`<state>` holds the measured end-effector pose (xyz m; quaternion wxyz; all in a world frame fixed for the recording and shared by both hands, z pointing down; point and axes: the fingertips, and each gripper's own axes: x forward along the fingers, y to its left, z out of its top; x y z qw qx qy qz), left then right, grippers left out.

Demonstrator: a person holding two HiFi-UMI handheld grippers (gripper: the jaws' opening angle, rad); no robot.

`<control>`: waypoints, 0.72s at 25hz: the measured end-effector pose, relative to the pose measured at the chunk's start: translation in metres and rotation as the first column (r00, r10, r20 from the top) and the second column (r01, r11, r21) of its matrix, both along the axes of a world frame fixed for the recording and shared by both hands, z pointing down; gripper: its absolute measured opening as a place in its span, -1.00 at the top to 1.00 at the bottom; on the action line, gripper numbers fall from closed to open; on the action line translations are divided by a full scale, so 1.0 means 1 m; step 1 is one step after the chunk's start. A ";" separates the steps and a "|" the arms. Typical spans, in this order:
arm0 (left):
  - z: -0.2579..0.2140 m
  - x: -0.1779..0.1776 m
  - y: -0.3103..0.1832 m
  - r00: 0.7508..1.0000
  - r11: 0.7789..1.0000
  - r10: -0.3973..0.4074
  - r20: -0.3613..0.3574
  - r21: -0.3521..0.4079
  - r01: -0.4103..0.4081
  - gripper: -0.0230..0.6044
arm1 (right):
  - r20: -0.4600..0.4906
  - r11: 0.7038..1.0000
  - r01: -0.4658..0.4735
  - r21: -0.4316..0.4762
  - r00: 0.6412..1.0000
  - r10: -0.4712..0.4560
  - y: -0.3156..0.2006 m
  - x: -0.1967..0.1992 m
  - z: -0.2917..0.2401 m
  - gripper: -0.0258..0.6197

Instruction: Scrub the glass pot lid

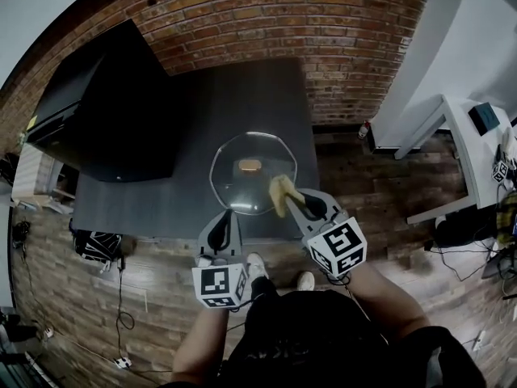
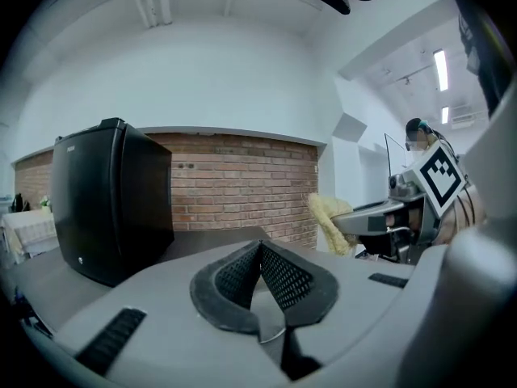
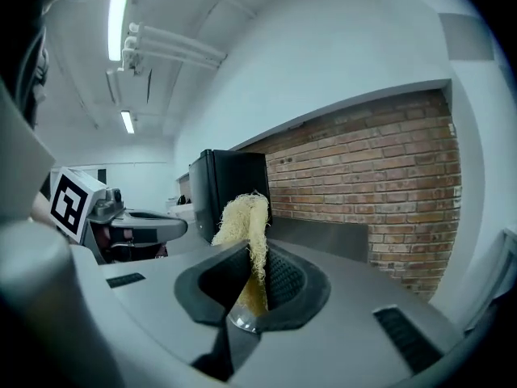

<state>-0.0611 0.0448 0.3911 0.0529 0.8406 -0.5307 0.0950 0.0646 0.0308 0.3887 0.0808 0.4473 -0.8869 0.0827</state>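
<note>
Scrubbing is looking barely begun: the glass pot lid (image 1: 253, 172) is lying flat on the dark table (image 1: 161, 200), with no suds showing. The right gripper (image 1: 291, 202) is clamping a yellow scrubber (image 1: 279, 191) over the lid's near right edge; contact is unclear. The left gripper (image 1: 227, 217), jaws together on nothing, is hovering at the lid's near left rim.

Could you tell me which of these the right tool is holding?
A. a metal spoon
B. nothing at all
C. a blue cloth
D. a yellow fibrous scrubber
D: the right gripper view shows the right tool shut on a yellow fibrous scrubber, which stands up from between its jaws. The head view shows the scrubber over the near edge of the glass pot lid.
</note>
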 end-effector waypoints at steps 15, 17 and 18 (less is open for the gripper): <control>0.026 0.030 0.085 1.000 0.998 0.024 -0.017 -0.062 -0.025 0.82 | 0.016 0.998 0.010 -0.065 1.000 -0.009 0.081 0.016 0.030 0.77; 0.025 0.031 0.088 1.000 0.998 0.024 -0.020 -0.057 -0.025 0.82 | 0.015 0.998 0.012 -0.064 1.000 -0.011 0.087 0.016 0.031 0.78; 0.024 0.032 0.089 0.999 0.998 0.025 -0.021 -0.053 -0.026 0.82 | 0.014 0.998 0.013 -0.064 1.000 -0.012 0.089 0.015 0.032 0.78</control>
